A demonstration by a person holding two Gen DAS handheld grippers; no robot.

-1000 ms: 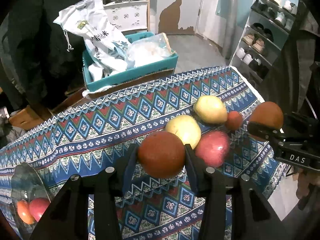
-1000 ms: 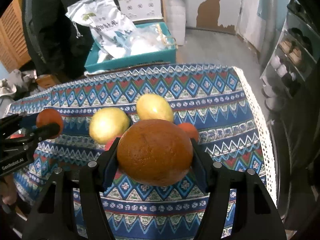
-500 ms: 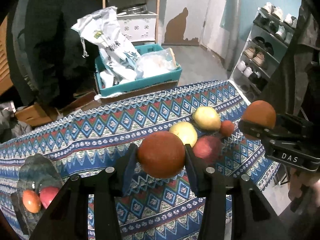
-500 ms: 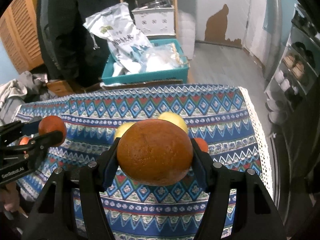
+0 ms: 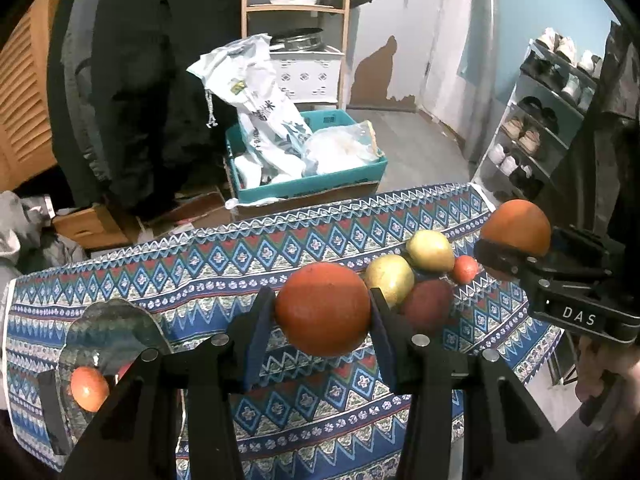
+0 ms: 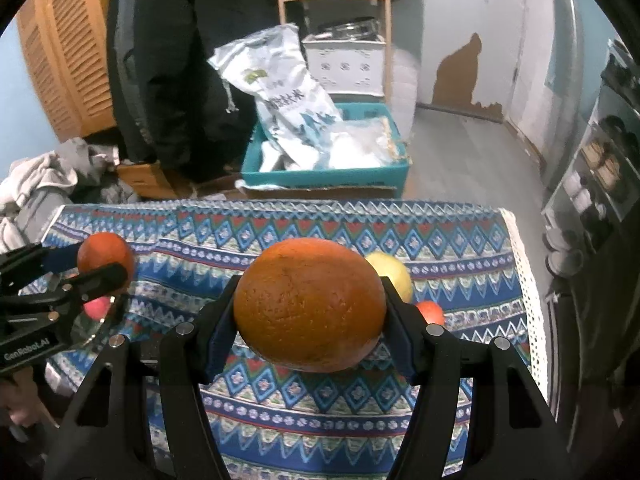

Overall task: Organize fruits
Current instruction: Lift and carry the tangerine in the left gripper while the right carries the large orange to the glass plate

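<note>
My left gripper [image 5: 323, 310] is shut on a small orange [image 5: 323, 309] and holds it above the patterned tablecloth [image 5: 240, 264]. My right gripper [image 6: 309, 306] is shut on a large orange [image 6: 309, 305], also held in the air; it shows at the right of the left wrist view [image 5: 516, 227]. On the cloth lie two yellow apples [image 5: 390, 280] [image 5: 430, 250], a red apple [image 5: 428, 306] and a small red-orange fruit [image 5: 465, 269]. A clear glass bowl [image 5: 100, 332] at the left holds an orange fruit [image 5: 89, 389] and a red one, partly hidden.
Beyond the table's far edge stands a teal box [image 5: 308, 184] with white bags. A wooden shelf [image 5: 296, 12] and dark hanging coats [image 5: 132, 80] are behind. A shoe rack [image 5: 540, 120] stands to the right. The cloth's right edge [image 6: 528, 288] drops off.
Both grippers have risen and drawn back with their oranges. The table and the fruit on it look smaller and lower in both views. The bowl shows more in the left view.
</note>
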